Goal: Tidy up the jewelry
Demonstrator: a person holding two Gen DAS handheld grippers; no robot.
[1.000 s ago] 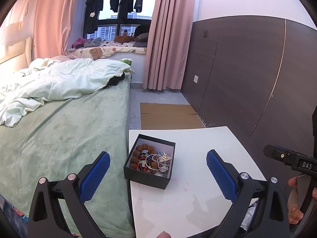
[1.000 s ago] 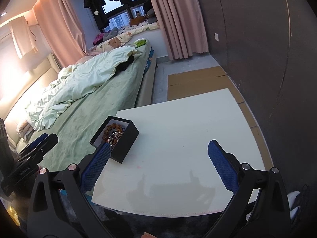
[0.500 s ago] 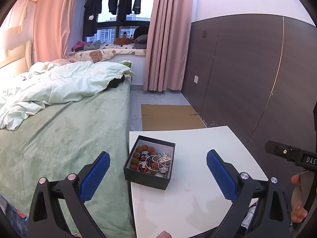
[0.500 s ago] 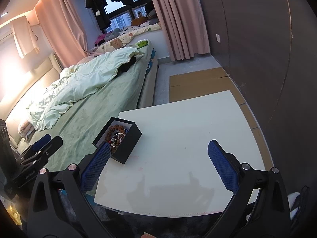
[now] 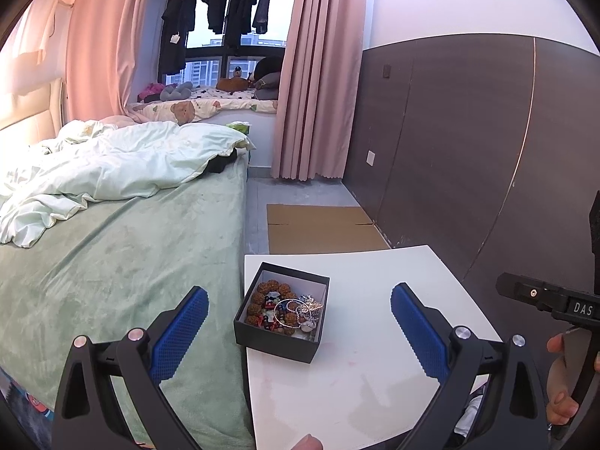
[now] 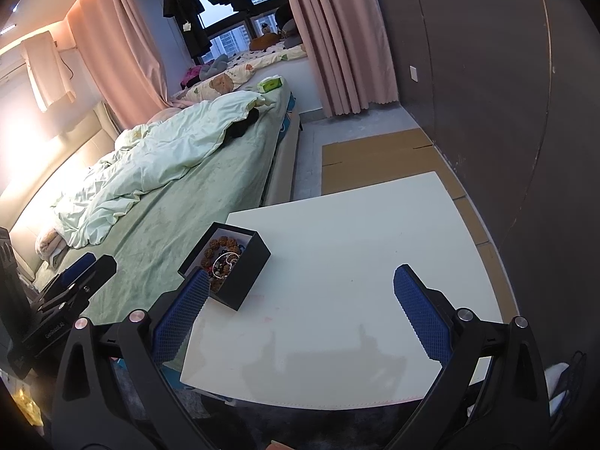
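Observation:
A small black open box (image 5: 279, 339) (image 6: 247, 275) stands at the left edge of a white table (image 5: 360, 375) (image 6: 337, 262). It holds a heap of jewelry (image 5: 287, 309) (image 6: 221, 258): brown bead bracelets, a silver bangle and chains. My left gripper (image 5: 298, 326) hangs wide open above and in front of the box, with nothing between its blue pads. My right gripper (image 6: 300, 307) is also open and empty over the table's near half, its left pad just in front of the box.
A bed with a green cover (image 5: 112, 262) (image 6: 168, 217) and a rumpled white duvet lies against the table's left side. A dark panelled wall (image 5: 468, 142) runs along the right. Flattened cardboard (image 5: 318, 228) lies on the floor beyond the table. A hand (image 5: 562, 393) holds the other gripper's handle.
Both views have drifted slightly; the left gripper has risen and tilted up a little, so the box sits a bit lower in view. Both grippers stay open and empty.

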